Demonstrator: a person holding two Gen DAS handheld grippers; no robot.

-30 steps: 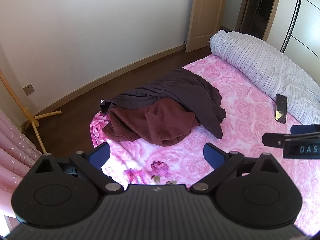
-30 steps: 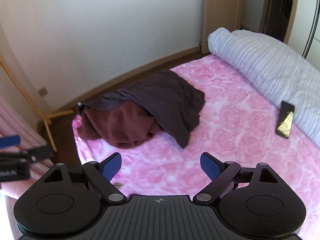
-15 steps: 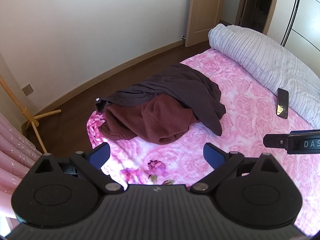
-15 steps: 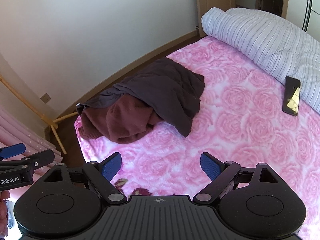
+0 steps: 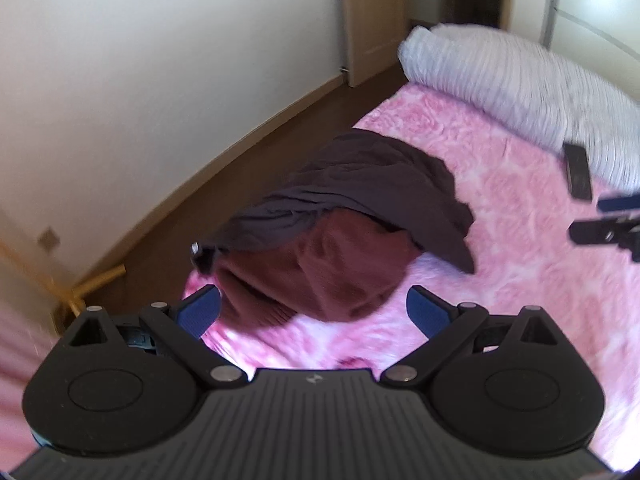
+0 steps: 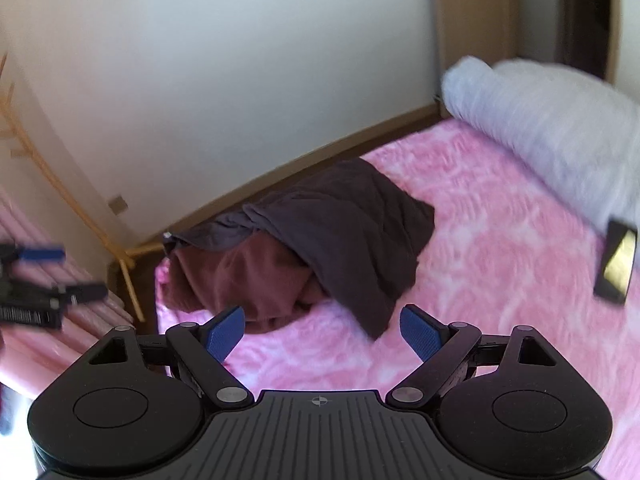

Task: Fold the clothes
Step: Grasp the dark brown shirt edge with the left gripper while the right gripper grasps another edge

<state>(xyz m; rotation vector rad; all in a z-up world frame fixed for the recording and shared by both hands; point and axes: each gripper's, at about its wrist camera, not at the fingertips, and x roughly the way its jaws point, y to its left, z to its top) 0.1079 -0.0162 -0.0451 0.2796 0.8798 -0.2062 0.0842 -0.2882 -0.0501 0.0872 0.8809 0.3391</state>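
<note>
A heap of clothes lies on the pink rose-patterned bed (image 5: 520, 264): a dark brown garment (image 5: 372, 184) draped over a maroon one (image 5: 332, 268). The same heap shows in the right wrist view, dark garment (image 6: 344, 228) over maroon garment (image 6: 248, 276). My left gripper (image 5: 314, 312) is open and empty, just short of the maroon garment's near edge. My right gripper (image 6: 322, 332) is open and empty, close above the bed before the heap. Each gripper shows at the edge of the other's view: the right gripper (image 5: 608, 224) and the left gripper (image 6: 36, 280).
A grey striped duvet roll (image 5: 520, 84) lies along the bed's far right. A black phone (image 6: 616, 268) lies beside it. A wooden stand (image 6: 80, 216) and pink curtain (image 6: 60, 328) are at left. Wooden floor (image 5: 224, 200), white wall and a door (image 5: 372, 12) lie beyond.
Both grippers have moved forward toward the heap, which now looms larger and nearer the fingertips. The views are motion-blurred. Both grippers stay open.
</note>
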